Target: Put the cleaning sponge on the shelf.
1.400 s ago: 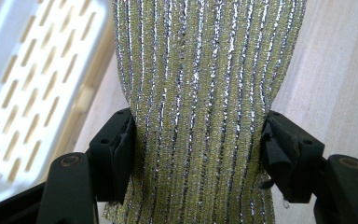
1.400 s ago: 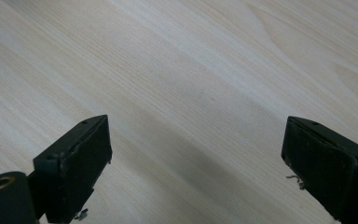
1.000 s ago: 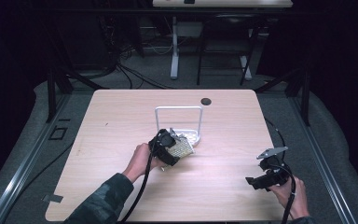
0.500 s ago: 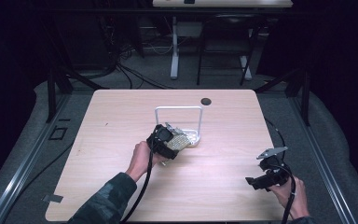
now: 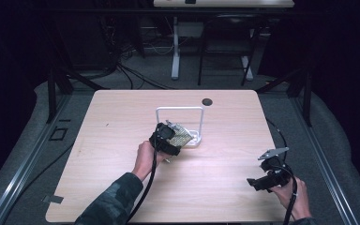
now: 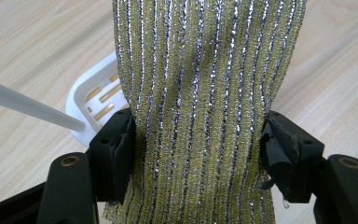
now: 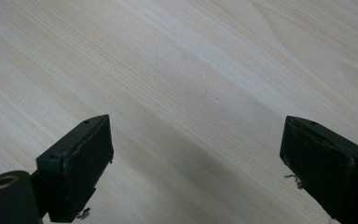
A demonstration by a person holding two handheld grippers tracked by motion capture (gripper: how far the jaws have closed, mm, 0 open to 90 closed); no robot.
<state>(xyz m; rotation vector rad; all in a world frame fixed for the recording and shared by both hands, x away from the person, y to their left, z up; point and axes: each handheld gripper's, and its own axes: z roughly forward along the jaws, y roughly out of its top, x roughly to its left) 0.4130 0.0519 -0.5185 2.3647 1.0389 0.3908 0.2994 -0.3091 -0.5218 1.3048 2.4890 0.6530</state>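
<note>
Both grippers are black: the left gripper trails a thick black cable along a dark camouflage-patterned sleeve; the right gripper carries a grey three-cornered plate on top, with brass-coloured screw sockets at its jaw bases

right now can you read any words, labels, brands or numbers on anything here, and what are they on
None: no readable text.
The gold and silver striped cloth in the left claw shows stripes, no label.
The white rack, the wooden table and the right claw are unmarked.
</note>
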